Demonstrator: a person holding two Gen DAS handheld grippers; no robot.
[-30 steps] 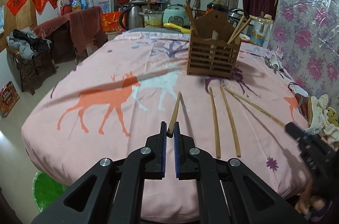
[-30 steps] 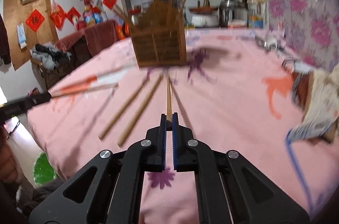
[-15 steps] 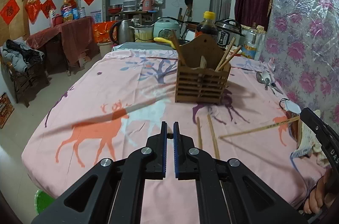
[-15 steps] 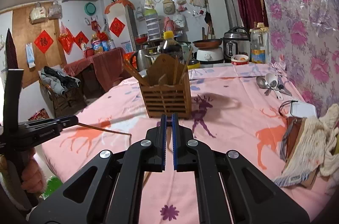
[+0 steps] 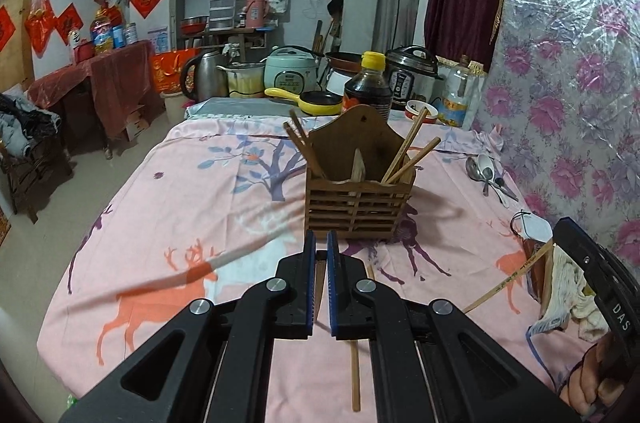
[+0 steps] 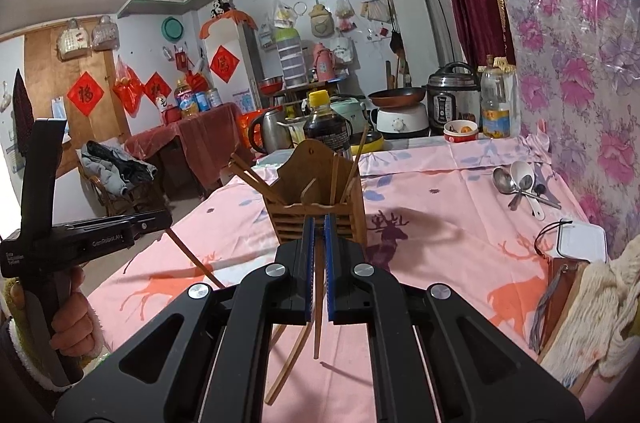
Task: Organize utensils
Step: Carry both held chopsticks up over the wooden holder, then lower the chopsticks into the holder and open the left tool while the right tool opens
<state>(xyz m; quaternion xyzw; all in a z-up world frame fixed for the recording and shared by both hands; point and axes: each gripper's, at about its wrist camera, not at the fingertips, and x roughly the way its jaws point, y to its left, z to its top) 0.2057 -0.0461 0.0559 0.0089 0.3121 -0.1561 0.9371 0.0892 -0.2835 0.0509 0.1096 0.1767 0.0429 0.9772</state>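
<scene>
Black left tongs [image 5: 321, 243] are clamped on a wooden chopstick [image 6: 192, 257] that slants downward from their tips, as the right wrist view shows; lettering on their side reads "GenRobot.AI". The right tongs [image 6: 319, 227] grip a second chopstick [image 5: 506, 283], which sticks out sideways over the bench's right edge in the left wrist view, with "DAS" printed on the tong body. Both pairs hang above the near edge of the bench [image 5: 192, 207], whose cover is pink cloth printed with deer and trees.

Two more loose chopsticks [image 6: 292, 355] lie on the cloth just beneath the tongs, near the front edge. Beyond them, about mid-bench, stands the slatted wooden holder [image 5: 358, 203], already carrying several chopsticks leaning to either side. Bare cloth spreads wide to its left, up to the left edge. Along the right edge lie a folded towel [image 6: 592, 307], a white face mask [image 6: 580, 243] and, farther back, a cluster of spoons [image 5: 486, 173]. At the far edge stand a dark sauce bottle [image 5: 369, 87] and cookers; their labels are unreadable.
</scene>
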